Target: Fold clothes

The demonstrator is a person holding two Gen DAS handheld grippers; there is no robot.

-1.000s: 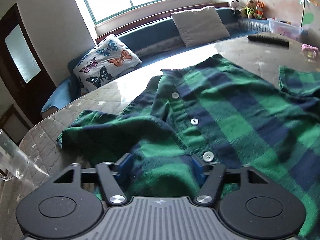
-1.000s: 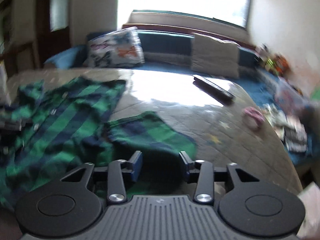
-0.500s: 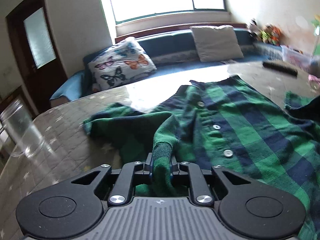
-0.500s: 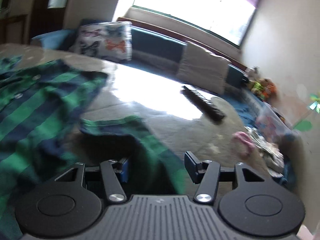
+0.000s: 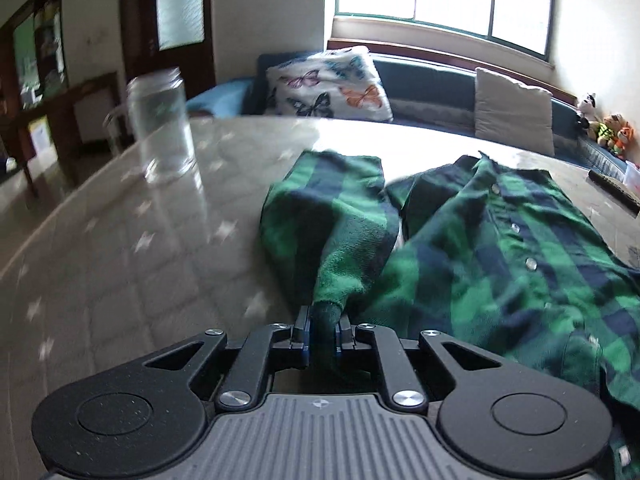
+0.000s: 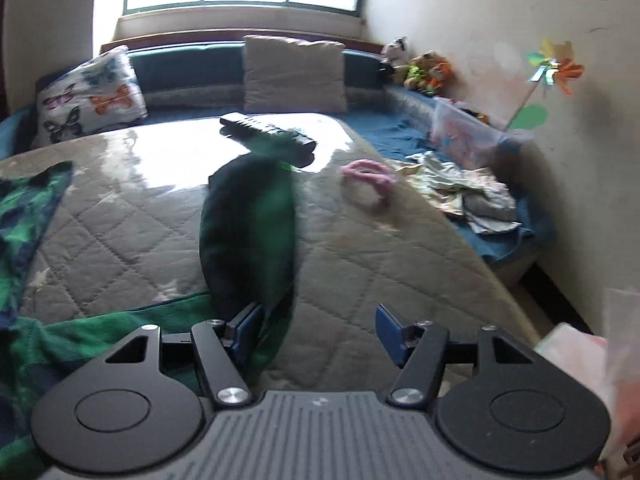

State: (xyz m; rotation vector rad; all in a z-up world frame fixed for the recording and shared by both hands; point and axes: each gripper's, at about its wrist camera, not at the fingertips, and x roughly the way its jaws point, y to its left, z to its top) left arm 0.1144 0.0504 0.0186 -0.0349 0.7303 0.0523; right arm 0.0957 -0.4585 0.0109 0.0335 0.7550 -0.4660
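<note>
Green plaid shirt (image 5: 500,248) spread button-side up on quilted surface (image 5: 120,264). Left gripper (image 5: 322,330): jaws clamped on bunched left sleeve (image 5: 340,240), lifted taut, probably to draw it out for folding. Right gripper (image 6: 316,326): jaws opening, pads pressing nothing; right sleeve (image 6: 248,232) blurred beside one pad, apparently being let go.

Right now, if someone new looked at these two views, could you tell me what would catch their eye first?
First, the green and navy plaid shirt spread over the quilted table, with the left gripper shut on a bunched sleeve. In the right wrist view, the right gripper is opening beside the blurred other sleeve. A clear glass jar stands at the table's far left edge.
</note>
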